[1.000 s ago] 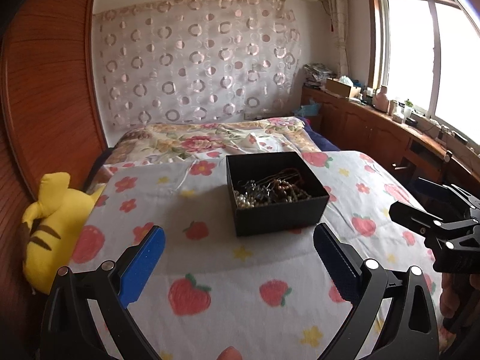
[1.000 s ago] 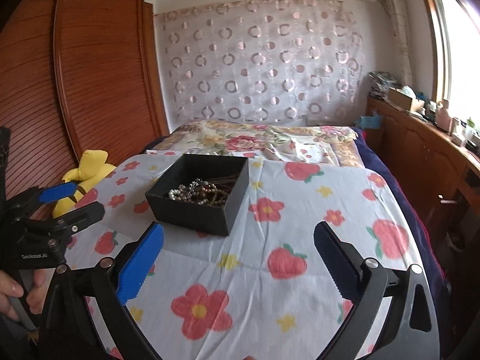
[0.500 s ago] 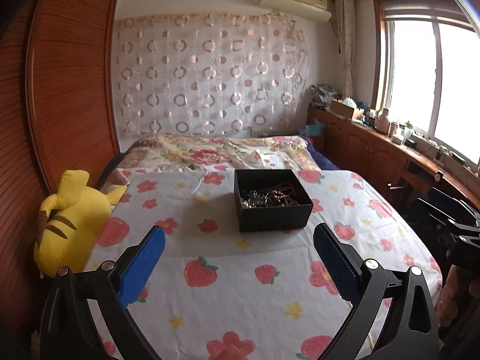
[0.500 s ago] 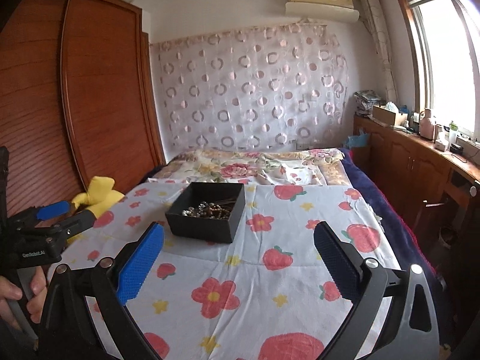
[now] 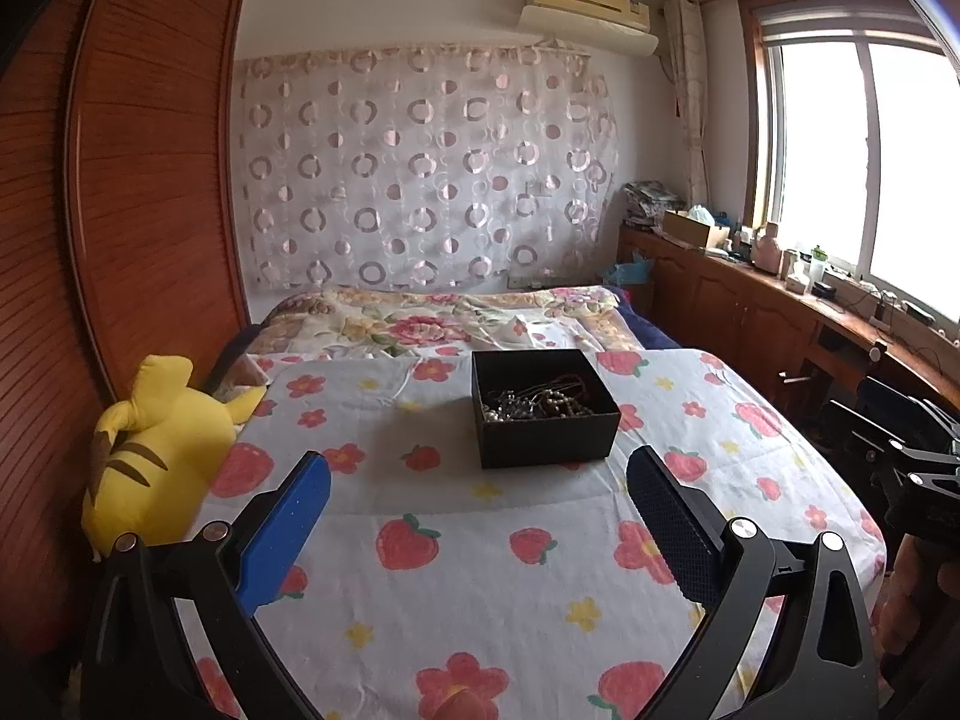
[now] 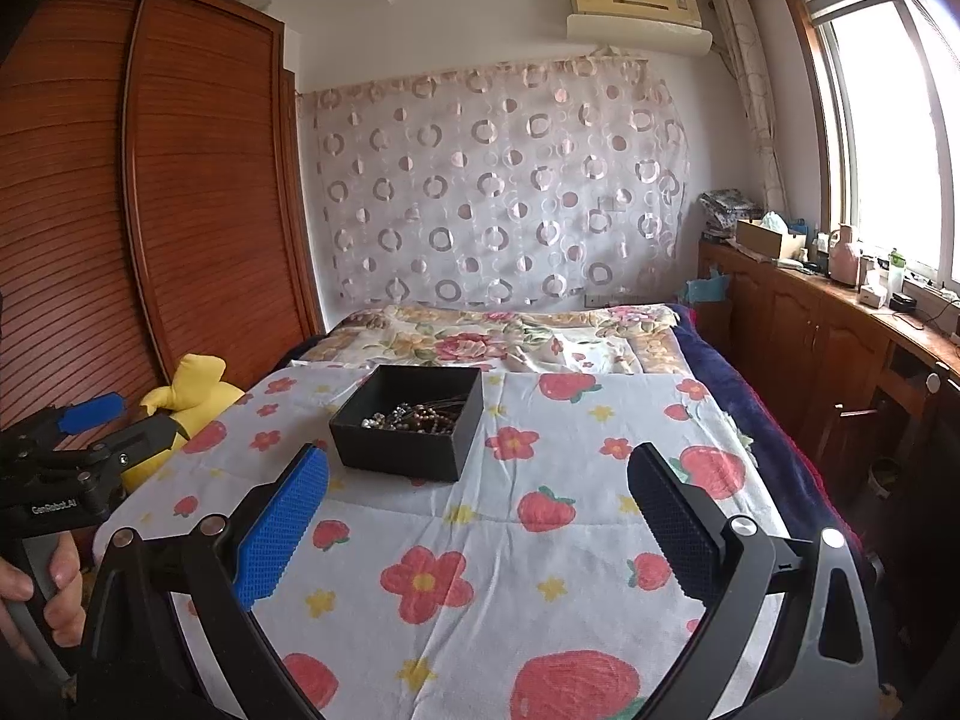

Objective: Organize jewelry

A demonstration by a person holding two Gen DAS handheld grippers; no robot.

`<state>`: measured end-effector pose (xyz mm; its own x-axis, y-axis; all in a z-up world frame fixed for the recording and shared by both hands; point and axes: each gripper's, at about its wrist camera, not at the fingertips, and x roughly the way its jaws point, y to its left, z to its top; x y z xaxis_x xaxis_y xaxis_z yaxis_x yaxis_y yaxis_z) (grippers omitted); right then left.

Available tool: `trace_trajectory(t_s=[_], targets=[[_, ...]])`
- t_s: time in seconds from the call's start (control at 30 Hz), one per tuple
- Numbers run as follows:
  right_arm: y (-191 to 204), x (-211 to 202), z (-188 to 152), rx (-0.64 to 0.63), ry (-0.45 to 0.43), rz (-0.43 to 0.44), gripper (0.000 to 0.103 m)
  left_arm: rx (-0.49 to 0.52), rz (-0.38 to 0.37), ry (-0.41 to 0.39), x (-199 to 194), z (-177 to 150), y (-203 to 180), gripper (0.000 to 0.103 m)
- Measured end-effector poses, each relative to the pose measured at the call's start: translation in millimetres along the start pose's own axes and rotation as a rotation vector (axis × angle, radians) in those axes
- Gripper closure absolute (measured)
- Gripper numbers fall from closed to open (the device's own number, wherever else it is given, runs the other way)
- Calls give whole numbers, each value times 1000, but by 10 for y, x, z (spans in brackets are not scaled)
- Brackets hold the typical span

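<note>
Jewelry box point(image 5: 543, 414) farther off than before; both grippers' fingers spread, empty.

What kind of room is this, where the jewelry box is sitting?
Most likely a home bedroom: the black box sits on a bed with a strawberry-print cover, a wooden wardrobe stands alongside, and a yellow plush toy rests at the bed's edge.

My left wrist view looks from the foot of the bed point(image 5: 480, 570) toward the curtained wall point(image 5: 420, 168), set well back. My right wrist view faces likewise from further right; both share the black box point(image 5: 543, 405) mid-bed.
</note>
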<state>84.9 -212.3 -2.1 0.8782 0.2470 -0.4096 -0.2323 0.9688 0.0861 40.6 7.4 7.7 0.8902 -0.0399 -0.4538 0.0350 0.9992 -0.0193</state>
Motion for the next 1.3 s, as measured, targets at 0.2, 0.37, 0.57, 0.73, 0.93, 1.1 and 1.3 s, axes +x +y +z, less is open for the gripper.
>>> trace_trajectory(t_s=[0.2, 0.37, 0.57, 0.73, 0.93, 1.1, 1.3], targets=[[2, 32, -28, 3, 5, 4, 2, 2, 1, -2, 7, 4, 2, 7], [-3, 33, -29, 4, 6, 3, 2, 5, 3, -5, -26, 5, 11, 7], [1, 78, -72, 9, 14, 4, 2, 3, 3, -6, -21, 2, 4, 7], [5, 80, -90, 9, 15, 7, 2, 5, 3, -5, -16, 0, -1, 7], [5, 79, -86, 10, 14, 7, 2, 5, 3, -8, -25, -5, -3, 7], [6, 80, -89, 10, 14, 6, 2, 6, 5, -8, -15, -8, -8, 7], [5, 81, -90, 10, 15, 5, 2, 9, 4, -9, -47, 0, -13, 7]])
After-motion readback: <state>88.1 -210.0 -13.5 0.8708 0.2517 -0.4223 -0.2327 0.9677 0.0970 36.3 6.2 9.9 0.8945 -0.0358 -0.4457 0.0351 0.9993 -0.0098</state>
